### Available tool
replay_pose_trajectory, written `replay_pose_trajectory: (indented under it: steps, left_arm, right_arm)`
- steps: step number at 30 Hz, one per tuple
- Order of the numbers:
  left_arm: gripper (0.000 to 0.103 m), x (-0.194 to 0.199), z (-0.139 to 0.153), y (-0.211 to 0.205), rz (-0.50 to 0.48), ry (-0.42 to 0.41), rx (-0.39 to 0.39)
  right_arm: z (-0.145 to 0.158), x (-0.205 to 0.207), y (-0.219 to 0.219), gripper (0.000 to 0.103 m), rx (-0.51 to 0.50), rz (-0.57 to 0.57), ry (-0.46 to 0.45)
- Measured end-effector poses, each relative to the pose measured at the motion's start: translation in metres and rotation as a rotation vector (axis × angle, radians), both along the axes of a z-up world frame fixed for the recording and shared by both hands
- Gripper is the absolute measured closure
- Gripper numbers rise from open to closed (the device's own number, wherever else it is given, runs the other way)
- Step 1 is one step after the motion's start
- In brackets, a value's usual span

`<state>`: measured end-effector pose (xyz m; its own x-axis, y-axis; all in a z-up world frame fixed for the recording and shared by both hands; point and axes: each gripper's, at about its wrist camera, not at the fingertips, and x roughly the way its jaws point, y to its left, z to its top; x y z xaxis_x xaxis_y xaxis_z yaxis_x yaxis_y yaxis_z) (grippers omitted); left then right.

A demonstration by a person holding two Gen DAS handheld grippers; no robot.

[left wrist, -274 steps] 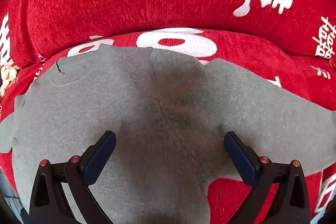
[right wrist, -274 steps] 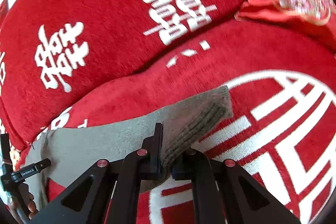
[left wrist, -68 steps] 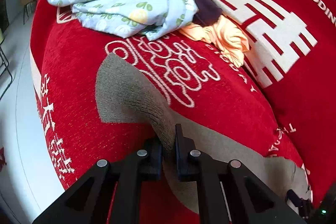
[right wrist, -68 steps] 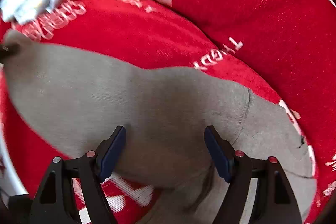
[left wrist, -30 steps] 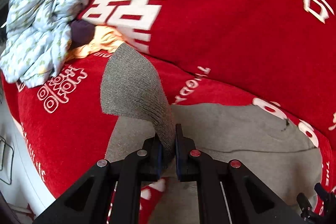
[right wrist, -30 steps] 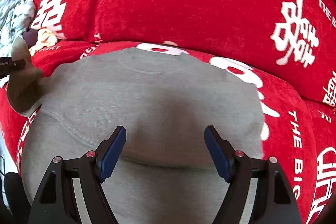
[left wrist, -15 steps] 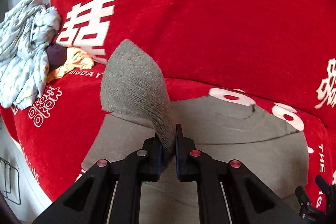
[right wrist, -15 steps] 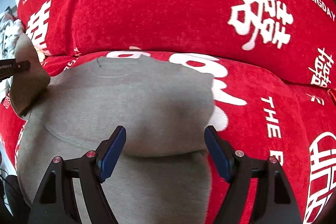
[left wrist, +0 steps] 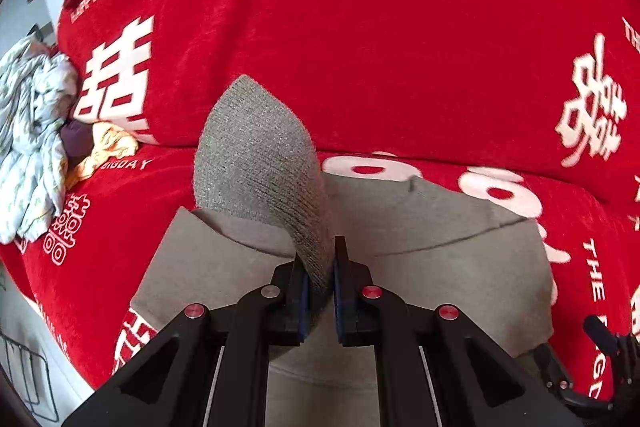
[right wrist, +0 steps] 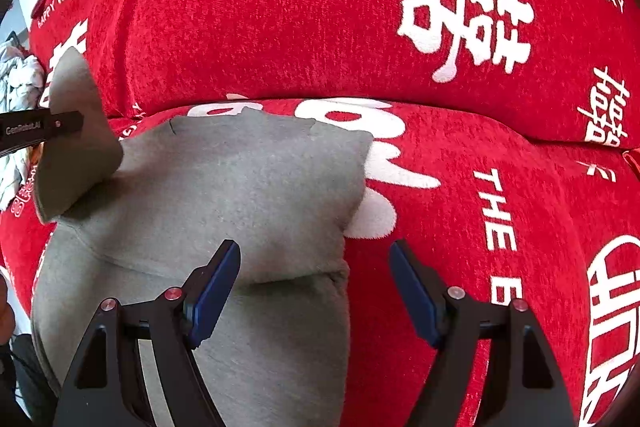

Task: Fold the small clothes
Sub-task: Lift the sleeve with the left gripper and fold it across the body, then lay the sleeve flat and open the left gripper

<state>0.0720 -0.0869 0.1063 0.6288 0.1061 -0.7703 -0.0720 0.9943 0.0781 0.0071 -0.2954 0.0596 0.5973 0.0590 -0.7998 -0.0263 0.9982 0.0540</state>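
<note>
Far left, on the red sofa cover (left wrist: 360, 59): heap of pale printed laundry (left wrist: 32, 139), with an orange garment (left wrist: 108, 147) just beside it.

Left of centre: my left gripper (left wrist: 320, 267), jaws pinched narrow on the ribbed sleeve cuff (left wrist: 260, 163) of the grey sweater (right wrist: 240, 195); cuff stands lifted above the body.

Centre: sweater body lies flat on the seat cushion, neckline toward the backrest, right edge already folded in.

Right of centre: my right gripper (right wrist: 316, 283), jaws wide, holding nothing, poised over the sweater's right edge.

Far right: bare red cover, white lettering.
</note>
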Motion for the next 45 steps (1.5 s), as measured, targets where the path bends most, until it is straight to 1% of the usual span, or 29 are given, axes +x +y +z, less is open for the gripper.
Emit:
replay_pose_trajectory:
  steps: [6,10,15,24,30,35,40,42,45]
  left_arm:
    - [0.092,-0.004,-0.009,-0.036,-0.056,0.018,0.026]
    - [0.092,-0.006,-0.013,-0.055,-0.082,0.028,0.041]
    - [0.092,-0.008,-0.019,-0.076,-0.11,0.039,0.061]
    - [0.092,-0.005,-0.049,-0.109,-0.148,0.098,0.117]
    - [0.092,-0.006,-0.07,-0.125,-0.175,0.128,0.162]
    - [0.092,-0.007,-0.087,-0.133,-0.186,0.153,0.181]
    - [0.092,-0.012,-0.094,-0.139,-0.211,0.142,0.216]
    - [0.092,-0.012,-0.094,-0.138,-0.214,0.143,0.211]
    - [0.091,-0.011,-0.092,-0.133,-0.221,0.15,0.174]
  right_arm:
    - [-0.001,-0.01,-0.021,0.023,0.022,-0.032,-0.009]
    - [-0.001,-0.017,-0.039,0.023,0.038,-0.06,-0.015]
    - [-0.002,-0.024,-0.05,0.023,0.053,-0.077,-0.019]
    - [-0.011,-0.03,-0.065,0.023,0.07,-0.097,-0.011]
    - [-0.018,-0.033,-0.074,0.023,0.085,-0.115,0.001]
    - [-0.022,-0.035,-0.078,0.023,0.087,-0.121,0.01]
    - [-0.027,-0.036,-0.08,0.023,0.09,-0.129,0.02]
    - [-0.027,-0.036,-0.08,0.023,0.091,-0.129,0.021]
    - [-0.026,-0.036,-0.079,0.023,0.092,-0.128,0.02]
